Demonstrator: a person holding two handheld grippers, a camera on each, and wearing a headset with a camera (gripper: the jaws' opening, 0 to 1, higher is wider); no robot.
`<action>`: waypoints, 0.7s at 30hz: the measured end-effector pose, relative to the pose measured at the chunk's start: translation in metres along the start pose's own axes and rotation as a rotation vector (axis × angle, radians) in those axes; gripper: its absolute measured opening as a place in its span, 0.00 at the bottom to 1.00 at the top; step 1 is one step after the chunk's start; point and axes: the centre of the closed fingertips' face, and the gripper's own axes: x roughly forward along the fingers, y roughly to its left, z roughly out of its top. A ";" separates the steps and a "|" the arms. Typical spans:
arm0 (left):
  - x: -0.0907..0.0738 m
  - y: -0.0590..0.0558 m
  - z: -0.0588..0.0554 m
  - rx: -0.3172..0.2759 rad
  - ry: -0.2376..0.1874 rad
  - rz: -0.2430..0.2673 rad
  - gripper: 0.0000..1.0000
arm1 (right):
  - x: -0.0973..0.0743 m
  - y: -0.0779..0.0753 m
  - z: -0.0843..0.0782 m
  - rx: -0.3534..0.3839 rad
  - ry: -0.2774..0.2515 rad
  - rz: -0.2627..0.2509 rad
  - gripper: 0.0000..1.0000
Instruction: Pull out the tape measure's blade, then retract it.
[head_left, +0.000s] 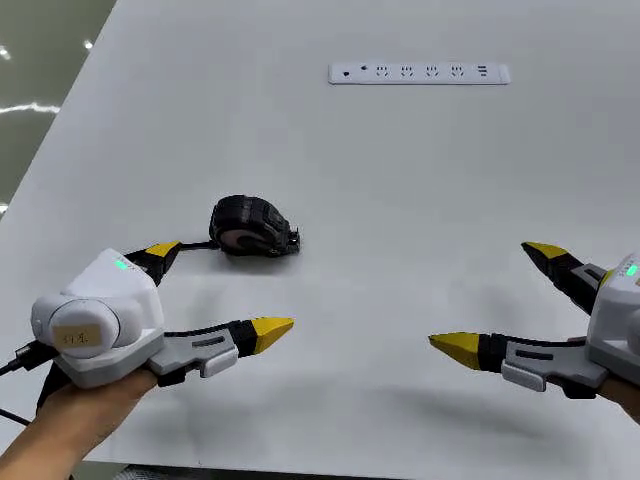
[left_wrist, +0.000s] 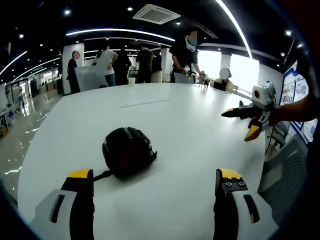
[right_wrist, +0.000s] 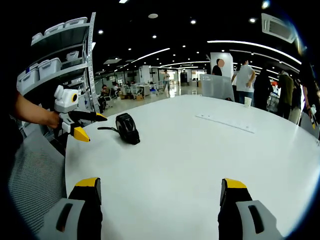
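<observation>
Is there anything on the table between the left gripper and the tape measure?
Nothing visible. The left gripper, jaws open, faces the tape measure across bare white table; only the tape measure's own dark strap trails toward one jaw tip. The power strip lies far beyond.
</observation>
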 end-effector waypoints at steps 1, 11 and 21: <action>0.000 0.000 0.000 -0.001 -0.001 -0.001 0.99 | 0.000 0.000 0.000 0.001 -0.001 0.000 0.99; 0.000 -0.003 0.000 -0.004 0.002 -0.009 0.99 | 0.001 -0.004 0.002 -0.002 -0.005 -0.007 0.99; 0.001 -0.001 0.001 -0.002 -0.002 -0.008 0.99 | 0.002 -0.006 0.004 0.003 -0.012 -0.011 0.99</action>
